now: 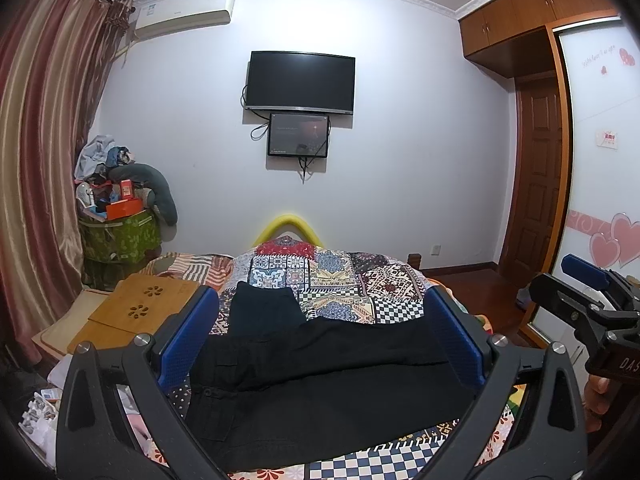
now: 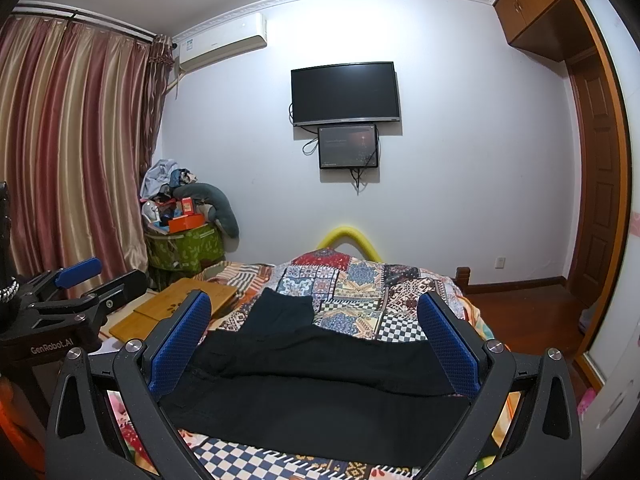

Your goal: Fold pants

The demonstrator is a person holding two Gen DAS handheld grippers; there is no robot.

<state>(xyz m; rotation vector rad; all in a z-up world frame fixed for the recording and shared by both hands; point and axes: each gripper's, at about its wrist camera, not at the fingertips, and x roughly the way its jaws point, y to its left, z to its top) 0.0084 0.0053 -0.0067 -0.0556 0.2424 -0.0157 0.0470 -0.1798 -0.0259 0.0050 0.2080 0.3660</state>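
Observation:
Black pants lie on the patchwork bedspread, spread across the near part of the bed; one leg reaches away toward the far end. They also show in the right wrist view. My left gripper is open and empty, held above the pants. My right gripper is open and empty, also above the pants. The right gripper appears at the right edge of the left wrist view, and the left gripper at the left edge of the right wrist view.
A bamboo lap table sits left of the bed. A green hamper piled with clutter stands in the far left corner by the curtain. A TV hangs on the far wall. A wardrobe is at right.

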